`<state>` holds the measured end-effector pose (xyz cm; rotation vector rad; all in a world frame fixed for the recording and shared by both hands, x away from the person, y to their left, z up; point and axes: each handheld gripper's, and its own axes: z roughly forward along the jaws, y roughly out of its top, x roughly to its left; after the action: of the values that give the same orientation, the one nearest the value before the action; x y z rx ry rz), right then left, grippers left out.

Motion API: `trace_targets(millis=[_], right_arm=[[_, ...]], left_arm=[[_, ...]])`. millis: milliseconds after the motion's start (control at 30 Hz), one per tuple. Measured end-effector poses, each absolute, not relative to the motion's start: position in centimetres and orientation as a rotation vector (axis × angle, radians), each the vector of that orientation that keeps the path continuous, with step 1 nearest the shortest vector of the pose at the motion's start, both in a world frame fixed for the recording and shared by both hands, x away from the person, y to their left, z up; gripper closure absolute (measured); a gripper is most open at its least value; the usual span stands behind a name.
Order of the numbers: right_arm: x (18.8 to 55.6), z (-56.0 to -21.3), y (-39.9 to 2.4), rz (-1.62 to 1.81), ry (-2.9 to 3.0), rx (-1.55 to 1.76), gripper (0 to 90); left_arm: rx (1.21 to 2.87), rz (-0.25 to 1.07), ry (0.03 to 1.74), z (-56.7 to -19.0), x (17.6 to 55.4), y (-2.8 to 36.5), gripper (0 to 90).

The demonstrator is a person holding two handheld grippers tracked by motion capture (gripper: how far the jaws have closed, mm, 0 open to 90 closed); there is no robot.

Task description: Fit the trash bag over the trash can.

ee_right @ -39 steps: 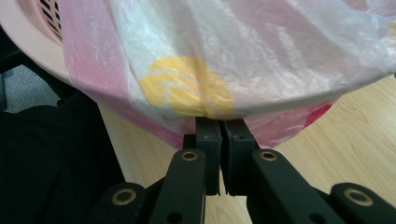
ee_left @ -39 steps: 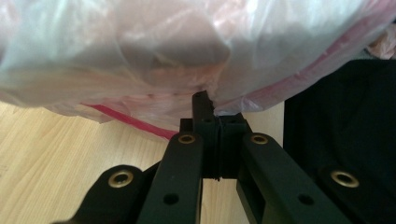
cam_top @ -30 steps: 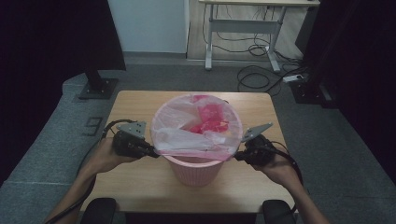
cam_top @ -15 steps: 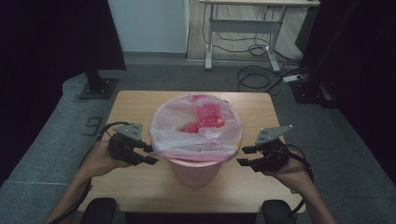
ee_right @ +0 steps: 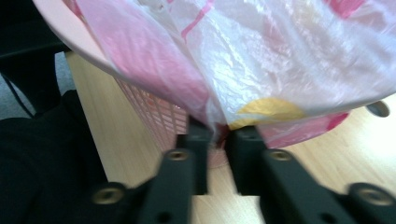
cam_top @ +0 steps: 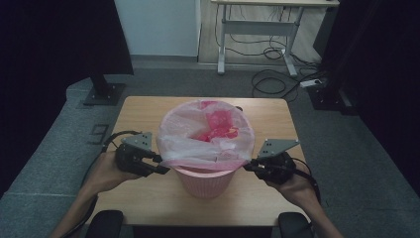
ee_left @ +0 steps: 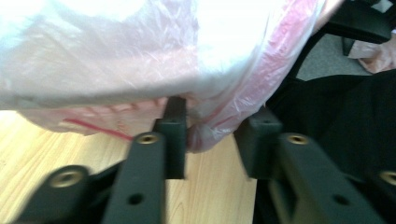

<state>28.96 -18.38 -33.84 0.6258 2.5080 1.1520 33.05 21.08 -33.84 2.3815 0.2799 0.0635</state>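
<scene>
Now, from high up, we see the bin (cam_top: 204,173) standing upright in the middle of the table (cam_top: 143,198), its mouth up. Half a second ago both grippers sat a little off the bag (cam_top: 205,141); now they touch its folded edge, ready to lift, we think. The left gripper (ee_left: 210,135) view shows jaws just closing, bag between them, not yet squeezed. The right gripper (ee_right: 218,135) view shows jaws just closed, pinching the bag.

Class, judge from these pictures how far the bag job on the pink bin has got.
Done: the thin pink-and-white plastic bag lines the pink slotted plastic bin, its edge folded over the rim. In hand: the right claw pinches the bag's hem; the left claw has been closing around it. Left: apparently lifting the bag free.
</scene>
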Motion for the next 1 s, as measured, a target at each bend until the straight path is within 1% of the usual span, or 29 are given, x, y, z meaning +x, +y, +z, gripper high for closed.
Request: trace_targets(millis=[100,133,267,400,567,633,733,833,900,1000], right_arm=[[28.8,-34.2,-18.4,1.142,2.574,0.608,87.9],[28.8,-34.4,-18.4,1.130,2.585,0.606,88.2],[28.8,-34.9,-17.9,1.120,2.617,0.596,88.6],[28.2,-34.4,-17.3,1.149,2.620,0.554,88.3],[27.9,-34.3,-17.1,1.154,2.642,0.542,88.5],[28.1,-34.6,-17.1,1.114,2.657,0.565,89.1],[28.7,-35.9,-16.9,1.045,2.686,0.602,89.2],[29.0,-36.6,-16.8,1.051,2.691,0.617,89.2],[28.9,-36.6,-16.8,1.071,2.678,0.623,88.7],[28.3,-35.9,-16.9,1.129,2.665,0.603,88.2]], left_arm=[[2.372,0.087,0.279,-34.0,33.0,21.0,78.9],[2.366,0.084,0.273,-34.1,33.0,20.9,80.8],[2.406,0.144,0.264,-34.3,32.7,20.4,87.3],[2.458,0.169,0.278,-35.4,33.0,20.0,88.3],[2.423,0.144,0.287,-36.0,33.2,20.2,87.8],[2.379,0.086,0.241,-35.1,33.0,20.6,85.6],[2.360,0.066,0.187,-34.2,32.6,20.7,82.3],[2.376,0.079,0.187,-34.3,32.5,20.4,85.4],[2.387,0.076,0.199,-35.1,32.6,20.1,88.1],[2.446,0.075,0.222,-36.9,32.9,19.5,88.5]])
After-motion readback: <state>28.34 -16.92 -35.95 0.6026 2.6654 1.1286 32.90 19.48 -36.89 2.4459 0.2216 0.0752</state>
